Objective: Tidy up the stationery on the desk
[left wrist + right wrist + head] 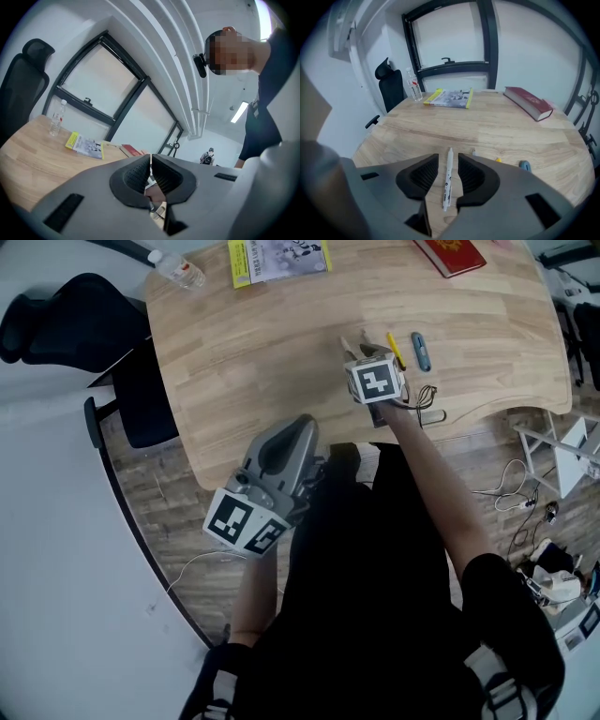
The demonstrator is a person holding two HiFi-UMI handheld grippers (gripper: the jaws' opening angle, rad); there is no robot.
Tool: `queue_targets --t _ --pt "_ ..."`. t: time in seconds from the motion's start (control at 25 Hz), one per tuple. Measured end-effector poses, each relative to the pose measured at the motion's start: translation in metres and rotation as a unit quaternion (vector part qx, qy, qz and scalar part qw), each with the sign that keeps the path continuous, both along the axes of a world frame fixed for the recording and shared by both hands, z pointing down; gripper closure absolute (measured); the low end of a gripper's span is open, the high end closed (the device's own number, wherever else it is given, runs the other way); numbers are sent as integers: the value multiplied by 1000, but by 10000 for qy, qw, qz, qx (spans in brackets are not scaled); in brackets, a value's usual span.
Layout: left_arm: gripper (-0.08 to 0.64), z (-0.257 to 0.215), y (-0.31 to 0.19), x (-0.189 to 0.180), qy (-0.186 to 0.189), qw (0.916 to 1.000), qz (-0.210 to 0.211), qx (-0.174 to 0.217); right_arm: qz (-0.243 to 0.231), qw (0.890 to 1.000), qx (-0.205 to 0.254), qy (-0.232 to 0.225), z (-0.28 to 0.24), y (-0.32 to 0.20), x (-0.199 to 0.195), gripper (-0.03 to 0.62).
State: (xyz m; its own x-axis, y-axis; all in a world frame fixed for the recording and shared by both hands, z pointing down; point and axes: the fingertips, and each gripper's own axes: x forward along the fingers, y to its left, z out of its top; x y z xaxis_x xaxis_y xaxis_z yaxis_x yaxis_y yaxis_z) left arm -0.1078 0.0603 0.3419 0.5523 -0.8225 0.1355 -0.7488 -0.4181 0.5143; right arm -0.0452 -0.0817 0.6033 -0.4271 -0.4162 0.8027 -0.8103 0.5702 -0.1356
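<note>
Head view: holds the right gripper (368, 358) tilted steeply down over the desk (262, 352), near its front edge, just beside a yellow pen (397, 351) and a blue item (422, 352). Probably gathers loose writing things at this spot. Holds the left gripper (302, 427) off the desk's near edge, close to the body and roughly level, out of the way by the look of it. Leaves a booklet (278, 259), a red book (452, 253) and a bottle (180, 272) along the far edge, well apart from the pens.

Left gripper view: shows jaws pressed together with nothing between them, clenched on air and idle. Looks across the desk toward booklet and book.

Right gripper view: shows jaws apart, released, straddling a white pen (447, 180) lying flat on the desk, pads either side but not touching it. Lines the gap up lengthwise with the pen. Reads as a set-down beside its fellows or a line-up for a pick. Cannot tell which.
</note>
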Motion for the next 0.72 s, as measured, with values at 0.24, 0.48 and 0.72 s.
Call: queue_targets --t 0.24,0.48,0.72 --pt "522 -15 11 9 -122 9996 -162 176 -63 9988 415 -269 -56 7 28 471" --pt "522 -28 25 44 -177 9990 -294 272 -313 9949 722 -634 -101 46 69 564" --pt "522 -44 32 104 -196 9986 -263 403 -543 9825 1065 -1431 -162 89 131 572"
